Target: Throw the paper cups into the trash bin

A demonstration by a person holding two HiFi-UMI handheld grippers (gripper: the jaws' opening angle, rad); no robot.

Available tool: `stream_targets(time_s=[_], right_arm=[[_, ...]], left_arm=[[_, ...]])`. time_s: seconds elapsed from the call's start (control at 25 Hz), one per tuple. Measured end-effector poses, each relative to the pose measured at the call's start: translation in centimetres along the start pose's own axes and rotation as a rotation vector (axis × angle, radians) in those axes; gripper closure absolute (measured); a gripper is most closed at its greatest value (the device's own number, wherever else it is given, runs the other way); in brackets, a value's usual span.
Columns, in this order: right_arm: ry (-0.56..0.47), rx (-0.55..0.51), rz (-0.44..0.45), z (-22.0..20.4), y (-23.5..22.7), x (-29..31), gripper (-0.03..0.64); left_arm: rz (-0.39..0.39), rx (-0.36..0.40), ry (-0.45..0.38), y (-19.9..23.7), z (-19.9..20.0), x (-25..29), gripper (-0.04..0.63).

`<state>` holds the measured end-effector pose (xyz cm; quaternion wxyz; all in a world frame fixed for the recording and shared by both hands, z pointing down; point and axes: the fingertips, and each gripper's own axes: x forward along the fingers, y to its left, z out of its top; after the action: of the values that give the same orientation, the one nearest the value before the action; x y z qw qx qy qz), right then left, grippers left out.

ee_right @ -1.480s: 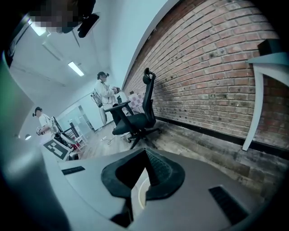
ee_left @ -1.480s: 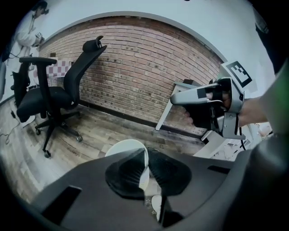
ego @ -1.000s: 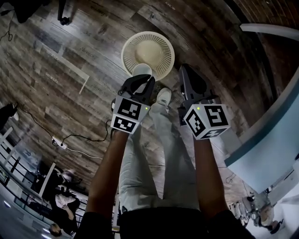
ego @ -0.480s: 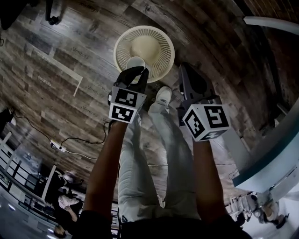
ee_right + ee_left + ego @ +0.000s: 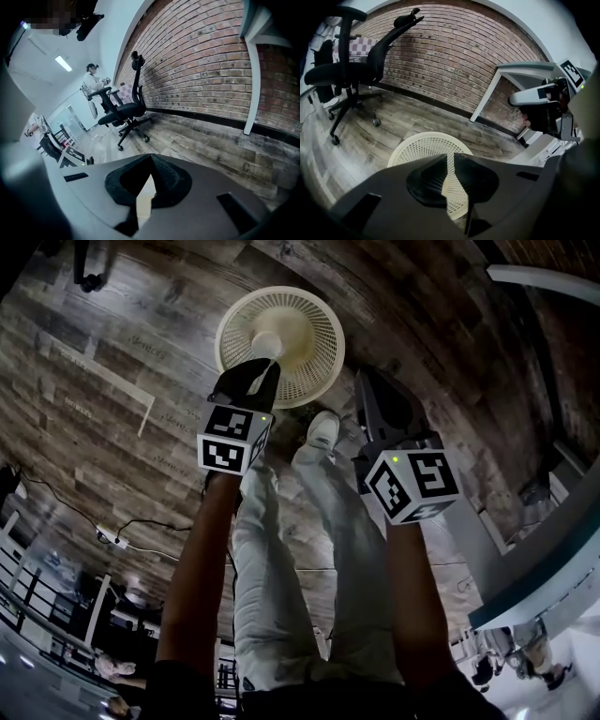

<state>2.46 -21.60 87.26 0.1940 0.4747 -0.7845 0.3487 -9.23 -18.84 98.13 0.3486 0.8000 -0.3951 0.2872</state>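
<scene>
Head view only: cup (image 5: pixel 267 341) above bin (image 5: pixel 323 324)

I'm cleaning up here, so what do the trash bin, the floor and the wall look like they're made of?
Trash bin: likely plastic, matte cream, moulded lattice holes. Floor: wood or wood-look planks, grey, grain and seams. Wall: bare red brick, mortar lines.

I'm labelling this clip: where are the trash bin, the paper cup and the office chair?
trash bin (image 5: pixel 317 345), head view, on its mesh wall.
paper cup (image 5: pixel 267 341), head view, on its white side.
office chair (image 5: pixel 343 75), left gripper view, on its seat.
</scene>
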Motion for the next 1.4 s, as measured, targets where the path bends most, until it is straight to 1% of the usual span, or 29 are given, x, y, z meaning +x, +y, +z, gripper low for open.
stream_targets(time_s=[0.28,0.56,0.72,1.08,1.4], right_arm=[[0.005,0.006,0.002,0.0,0.9,-0.1,0.612],[-0.015,0.002,0.003,1.7,3.0,-1.0,0.612],[-0.028,0.000,0.006,2.8,4.5,-2.4,0.612],[-0.074,-0.011,-0.001,6.7,8.9,-5.8,0.612],[-0.082,-0.068,-0.013,10.2,12.8,-10.5,0.612]], left_arm=[[-0.022,0.006,0.005,-0.5,0.1,-1.2,0.560],[-0.025,0.024,-0.006,-1.2,1.0,-5.1,0.584],[-0.024,0.032,-0.006,-1.5,1.8,-7.8,0.586],[-0.026,0.039,-0.083,-2.5,5.8,-15.6,0.586],[-0.053,0.046,-0.164,-4.7,10.0,-22.7,0.586]])
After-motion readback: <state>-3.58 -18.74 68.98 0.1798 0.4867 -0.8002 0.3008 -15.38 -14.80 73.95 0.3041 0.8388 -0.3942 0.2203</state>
